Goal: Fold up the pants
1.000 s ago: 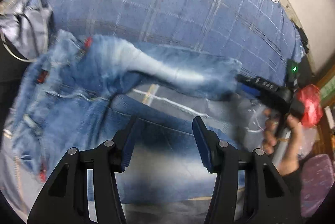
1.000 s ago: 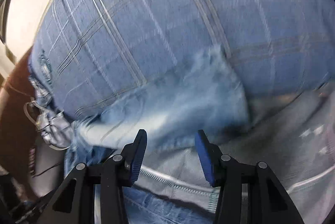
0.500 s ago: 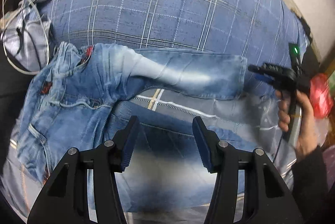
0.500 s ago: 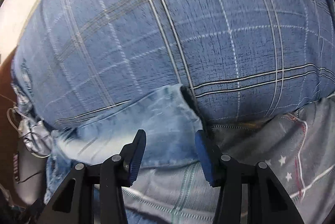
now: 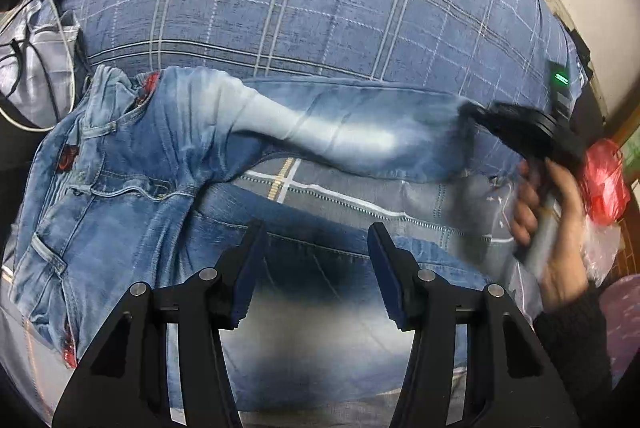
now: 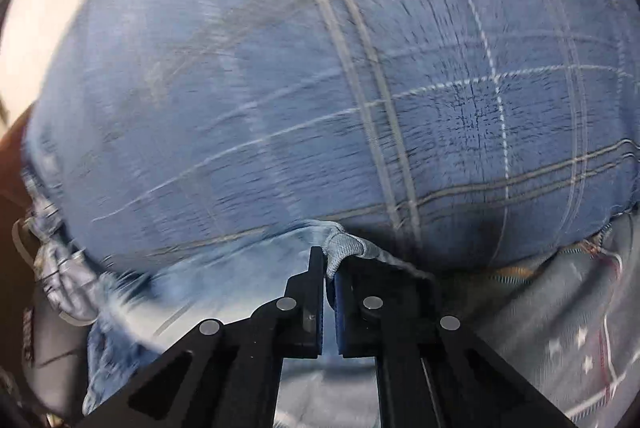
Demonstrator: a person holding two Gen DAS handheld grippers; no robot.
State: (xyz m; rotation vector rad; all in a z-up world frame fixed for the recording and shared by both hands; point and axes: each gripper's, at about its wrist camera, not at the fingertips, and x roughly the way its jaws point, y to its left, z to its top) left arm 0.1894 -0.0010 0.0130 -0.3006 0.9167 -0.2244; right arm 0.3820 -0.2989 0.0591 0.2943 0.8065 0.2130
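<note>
Left wrist view shows faded blue jeans [image 5: 168, 164] spread on a bed covered by a blue plaid quilt [image 5: 320, 8], with tangled cables [image 5: 36, 40] at the left edge and a red bag [image 5: 604, 176] at the right. Left claw [image 5: 316, 264] hangs released above the nearer leg. Right claw [image 6: 329, 302] is clenched on the far leg's thick hem [image 6: 346, 246], beside a grey star-print sheet [image 6: 560, 328].

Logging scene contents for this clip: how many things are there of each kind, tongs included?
Jeans: 1
Tongs: 2, left tongs open, right tongs shut on the jeans' hem
Plaid blue quilt: 1
Red plastic bag: 1
Total: 5
</note>
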